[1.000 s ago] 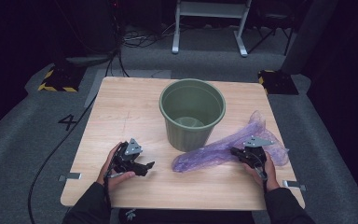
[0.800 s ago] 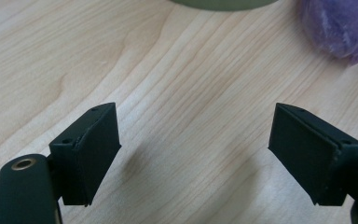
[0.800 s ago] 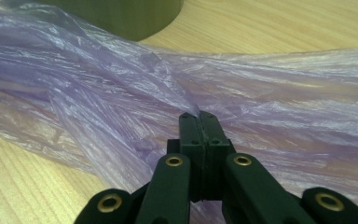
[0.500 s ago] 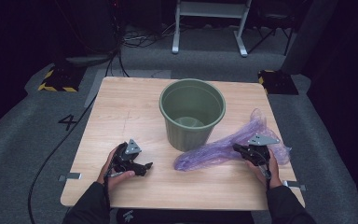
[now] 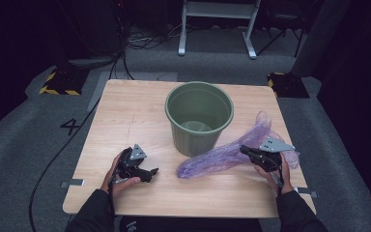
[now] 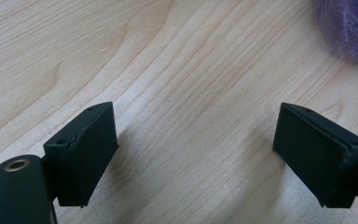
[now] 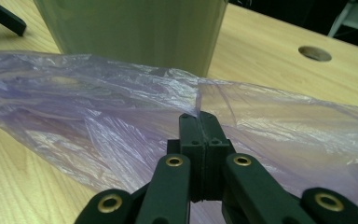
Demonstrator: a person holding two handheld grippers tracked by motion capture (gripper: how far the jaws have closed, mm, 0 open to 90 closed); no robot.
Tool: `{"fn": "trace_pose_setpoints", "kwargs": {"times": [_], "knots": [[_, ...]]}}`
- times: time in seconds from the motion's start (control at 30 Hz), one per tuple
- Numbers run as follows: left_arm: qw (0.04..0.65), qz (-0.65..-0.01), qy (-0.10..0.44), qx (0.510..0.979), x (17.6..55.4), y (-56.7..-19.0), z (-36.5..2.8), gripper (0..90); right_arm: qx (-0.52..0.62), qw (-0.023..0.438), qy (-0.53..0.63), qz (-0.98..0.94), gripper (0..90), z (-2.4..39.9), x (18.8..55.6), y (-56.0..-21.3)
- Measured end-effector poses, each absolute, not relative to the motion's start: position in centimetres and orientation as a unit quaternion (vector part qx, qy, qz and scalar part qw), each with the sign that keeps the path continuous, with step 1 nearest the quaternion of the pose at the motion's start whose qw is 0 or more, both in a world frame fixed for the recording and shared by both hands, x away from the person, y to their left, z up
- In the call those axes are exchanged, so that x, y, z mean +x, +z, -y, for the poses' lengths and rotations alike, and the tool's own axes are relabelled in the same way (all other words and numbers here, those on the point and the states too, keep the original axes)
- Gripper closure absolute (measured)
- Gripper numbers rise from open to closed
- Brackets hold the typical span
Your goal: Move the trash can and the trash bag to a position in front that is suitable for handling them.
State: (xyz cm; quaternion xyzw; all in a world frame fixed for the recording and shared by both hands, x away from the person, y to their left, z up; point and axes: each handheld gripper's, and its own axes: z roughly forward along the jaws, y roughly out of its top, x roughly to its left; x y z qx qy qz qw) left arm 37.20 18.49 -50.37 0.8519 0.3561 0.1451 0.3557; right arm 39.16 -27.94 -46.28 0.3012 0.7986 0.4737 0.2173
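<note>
Right tongs [image 5: 245, 151] are clenched on the purple bag [image 5: 222, 157], which lies on the counter [image 5: 125, 116] just in front of the green bucket [image 5: 199, 116], its long axis running leftward from the grip. Left tongs [image 5: 152, 172] rest released, well apart from the bag's far end. The bag's mouth is hard to make out.

so there's a light wood table [image 5: 125, 116] sitting on grey carpet with a black "4" [image 5: 71, 126] marked at its left, yellow-black striped blocks [image 5: 58, 83] near both far corners, cables [image 5: 140, 41] and a white metal stand [image 5: 217, 24] beyond
</note>
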Motion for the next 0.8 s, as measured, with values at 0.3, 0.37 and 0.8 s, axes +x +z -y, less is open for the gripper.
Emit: {"fn": "trace_pose_setpoints", "kwargs": {"times": [0.3, 0.37, 0.8], "knots": [[0.356, -0.356, 0.145, 0.852, 37.2, -50.4, -18.5, 13.0, 0.300, 0.224, 0.493, -0.785, 90.0, 28.7, 39.0, -45.4], [0.356, -0.356, 0.146, 0.852, 37.2, -50.4, -18.5, 13.0, 0.302, 0.225, 0.496, -0.782, 90.0, 28.8, 39.0, -45.2], [0.356, -0.356, 0.145, 0.852, 37.2, -50.4, -18.5, 13.0, 0.300, 0.220, 0.512, -0.774, 90.0, 29.0, 38.8, -44.7]]}}
